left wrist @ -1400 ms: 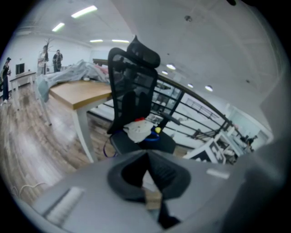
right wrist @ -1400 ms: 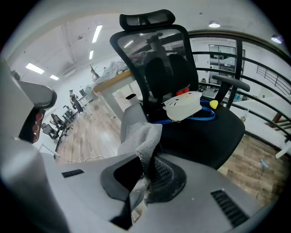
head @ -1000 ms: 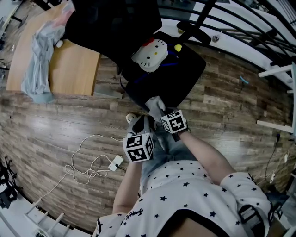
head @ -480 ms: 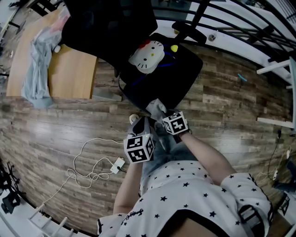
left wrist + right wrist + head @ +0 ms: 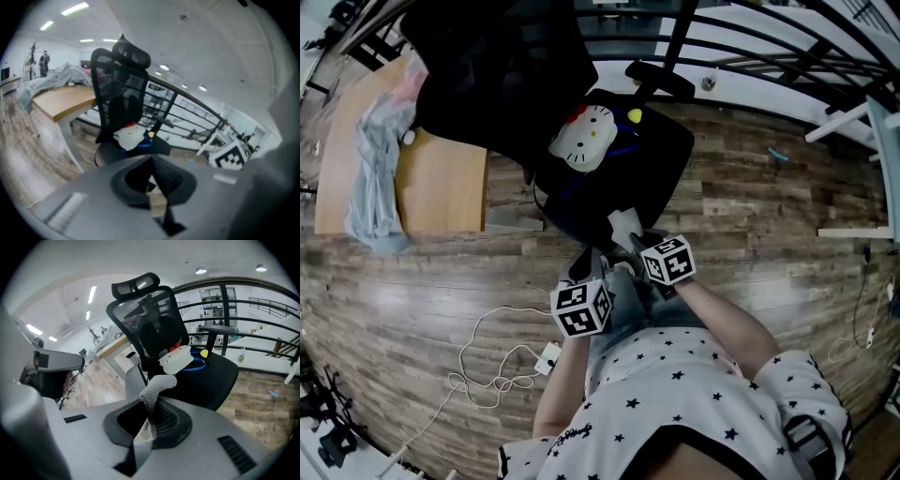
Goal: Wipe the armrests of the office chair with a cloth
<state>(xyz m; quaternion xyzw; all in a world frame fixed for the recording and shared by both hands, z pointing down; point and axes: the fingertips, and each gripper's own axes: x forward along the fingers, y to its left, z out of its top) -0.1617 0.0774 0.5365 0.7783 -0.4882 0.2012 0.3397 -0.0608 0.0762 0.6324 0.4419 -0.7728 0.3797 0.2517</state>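
Right now the fingers of my right gripper point(image 5: 149, 422) are clamping the white mesh cloth point(image 5: 157, 389), whose free end is poking up toward twelve o'clock, while my left gripper point(image 5: 151, 165), at eight o'clock of it, is keeping its fingers pressed together. Both are hovering near the front edge of the black office chair point(image 5: 623, 164) at twelve o'clock, where a white cat-face cushion point(image 5: 581, 141) is lying on the seat and one armrest point(image 5: 661, 81) is showing at one o'clock. Farther out, a wooden desk point(image 5: 441, 183) is carrying grey fabric point(image 5: 380, 173) at ten o'clock, and a white cable point(image 5: 483, 361) is trailing over the floor at seven.
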